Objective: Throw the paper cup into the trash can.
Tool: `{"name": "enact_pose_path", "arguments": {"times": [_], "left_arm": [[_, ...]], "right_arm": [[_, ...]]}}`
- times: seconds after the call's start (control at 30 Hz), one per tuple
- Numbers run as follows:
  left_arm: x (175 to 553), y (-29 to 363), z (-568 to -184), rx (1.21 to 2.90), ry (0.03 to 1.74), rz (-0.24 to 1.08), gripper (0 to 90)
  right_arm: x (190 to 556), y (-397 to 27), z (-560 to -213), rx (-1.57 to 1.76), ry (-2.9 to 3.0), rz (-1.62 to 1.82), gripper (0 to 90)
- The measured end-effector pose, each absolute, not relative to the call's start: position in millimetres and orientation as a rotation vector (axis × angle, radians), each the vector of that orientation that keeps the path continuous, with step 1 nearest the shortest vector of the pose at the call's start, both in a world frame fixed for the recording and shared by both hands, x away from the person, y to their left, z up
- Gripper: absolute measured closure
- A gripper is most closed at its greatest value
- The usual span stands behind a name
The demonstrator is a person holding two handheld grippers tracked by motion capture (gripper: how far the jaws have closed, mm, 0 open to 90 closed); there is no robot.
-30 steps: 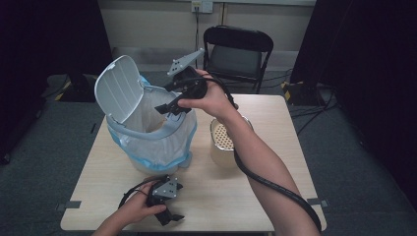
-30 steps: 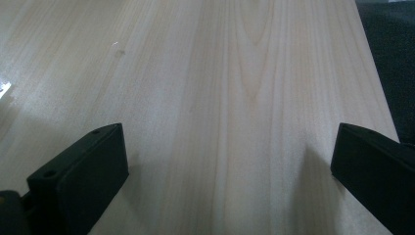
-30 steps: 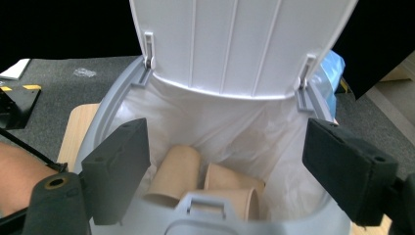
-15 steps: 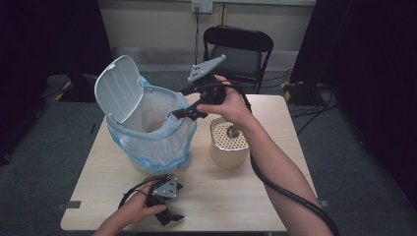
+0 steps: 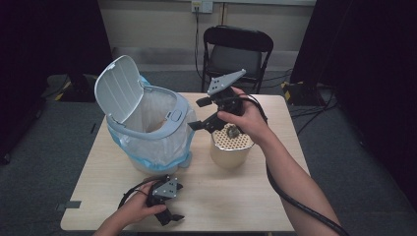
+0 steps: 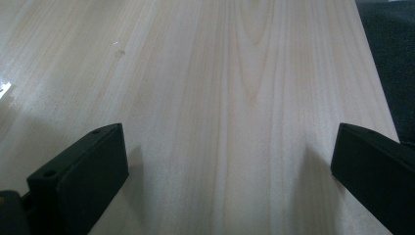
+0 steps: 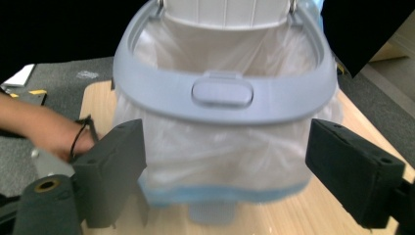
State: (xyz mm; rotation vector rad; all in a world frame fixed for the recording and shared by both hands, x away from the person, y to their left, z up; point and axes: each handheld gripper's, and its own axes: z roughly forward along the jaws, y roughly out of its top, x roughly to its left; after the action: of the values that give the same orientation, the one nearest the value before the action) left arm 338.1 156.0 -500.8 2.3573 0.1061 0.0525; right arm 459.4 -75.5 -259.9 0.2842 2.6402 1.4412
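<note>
Two grippers are in your hands, and both stand with their jaws spread wide and nothing between them. Your right gripper [image 5: 201,114] is held up in the air over the middle of the bench [image 5: 246,196], its jaws pointing toward the bin [image 5: 152,132] just to its left; in the right gripper view the grey rim of the bin [image 7: 220,93] and its clear liner [image 7: 220,152] sit squarely between those parted jaws, a little way ahead of them. Your right hand [image 5: 246,118] hovers above a round cream container with a perforated top [image 5: 230,147], which stands on the bench just beside the bin. The bin's white lid [image 5: 118,88] is tipped up and back, leaving the mouth open. Your left gripper [image 5: 169,214] rests low at the near edge of the bench, well apart from the bin, with your left hand [image 5: 140,206] wrapped around it; the left gripper view shows bare pale wood [image 6: 220,98] between its jaws. A black folding chair [image 5: 236,51] stands beyond the far edge.
</note>
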Motion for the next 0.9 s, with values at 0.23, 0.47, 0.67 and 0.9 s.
{"name": "enact_pose_path", "arguments": {"times": [0.23,0.47,0.67,0.9], "left_arm": [[338.0,156.0,-500.7,2.358,0.108,0.053,0.0],[338.1,156.0,-500.9,2.355,0.106,0.049,0.0],[338.1,156.0,-500.9,2.356,0.106,0.053,0.0],[338.4,156.2,-500.8,2.358,0.103,0.055,0.0]], "right_arm": [[444.1,-99.4,-277.5,0.323,2.637,1.413,14.4],[432.7,-116.9,-302.6,0.375,2.634,1.4,14.4],[425.9,-127.3,-322.6,0.399,2.654,1.403,14.4],[416.9,-136.1,-346.1,0.412,2.689,1.381,14.5]]}}
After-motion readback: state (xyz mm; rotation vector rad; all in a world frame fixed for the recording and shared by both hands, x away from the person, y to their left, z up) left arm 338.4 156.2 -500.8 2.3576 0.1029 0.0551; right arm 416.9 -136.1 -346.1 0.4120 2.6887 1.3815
